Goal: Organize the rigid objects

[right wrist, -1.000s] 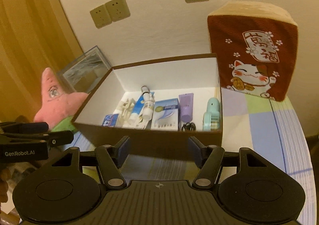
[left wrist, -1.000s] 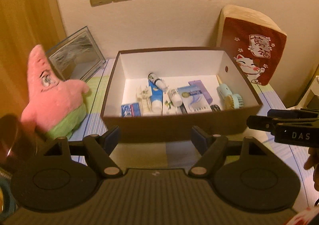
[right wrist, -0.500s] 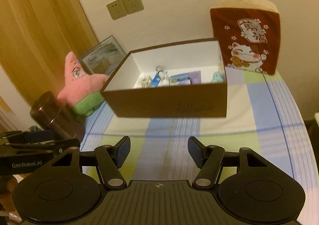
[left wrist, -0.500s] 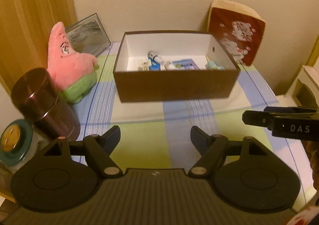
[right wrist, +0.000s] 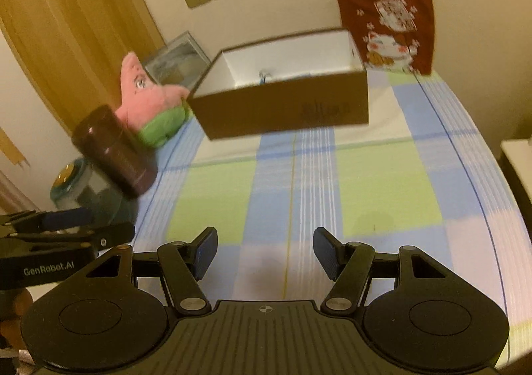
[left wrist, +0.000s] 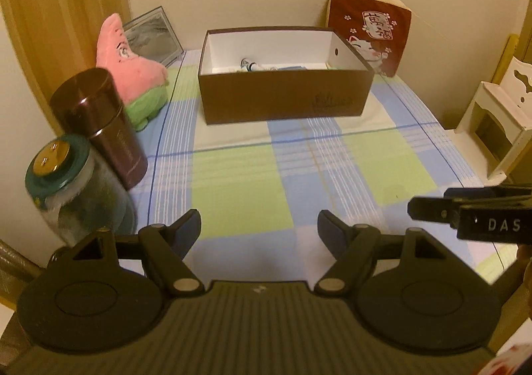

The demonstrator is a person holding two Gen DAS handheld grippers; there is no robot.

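Both tools, left (left wrist: 259, 228) and right (right wrist: 265, 247), hang wide and empty above the checked counter (left wrist: 239, 188), well short of the brown box (left wrist: 282, 102) gathering small items.

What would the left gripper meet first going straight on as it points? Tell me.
Likely the bare checked tablecloth: the open, empty left gripper points down at it, well short of the brown box. Depth is uncertain.

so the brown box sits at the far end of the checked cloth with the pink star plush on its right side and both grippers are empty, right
Not quite: the pink star plush sits to the left of the brown box, not the right, as the left wrist view shows. The rest holds: the box is at the far end of the checked cloth, and the left gripper and right gripper are empty.
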